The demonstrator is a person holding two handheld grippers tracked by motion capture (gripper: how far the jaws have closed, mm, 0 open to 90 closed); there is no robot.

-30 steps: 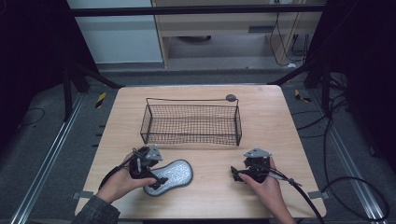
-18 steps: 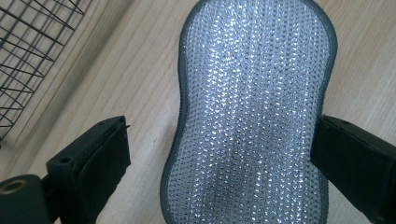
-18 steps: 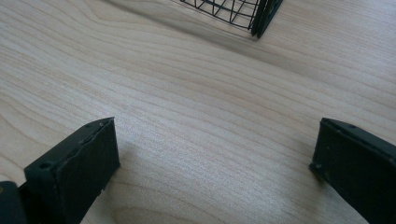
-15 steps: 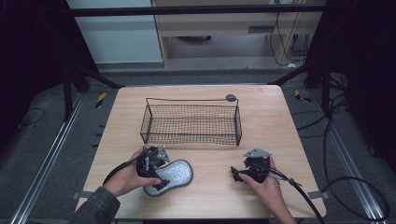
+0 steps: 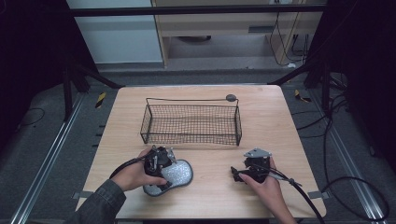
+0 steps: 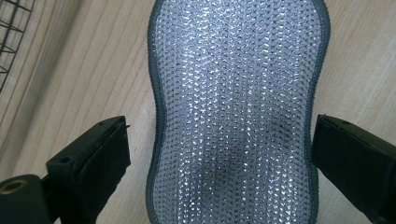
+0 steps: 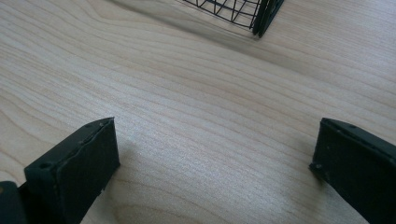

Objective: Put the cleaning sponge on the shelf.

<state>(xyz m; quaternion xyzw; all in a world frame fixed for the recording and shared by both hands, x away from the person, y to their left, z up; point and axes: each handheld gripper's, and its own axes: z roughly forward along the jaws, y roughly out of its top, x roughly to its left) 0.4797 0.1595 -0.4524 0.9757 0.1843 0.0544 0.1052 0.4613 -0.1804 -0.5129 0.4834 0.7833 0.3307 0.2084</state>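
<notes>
Since the earlier frame, your left claw has moved over the silver mesh scrubber, and its jaws now stand open on either side of the pad's narrow waist without pressing it. The scrubber lies flat on the bench, near the front edge and just in front of the wire basket. Your right claw rests open over bare wood, well apart from the scrubber.

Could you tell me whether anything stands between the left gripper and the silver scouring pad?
Nothing visible does. The left gripper is right over the silver scouring pad, its open jaws on either side of the pad's narrow waist. The pad lies flat on the table.
</notes>
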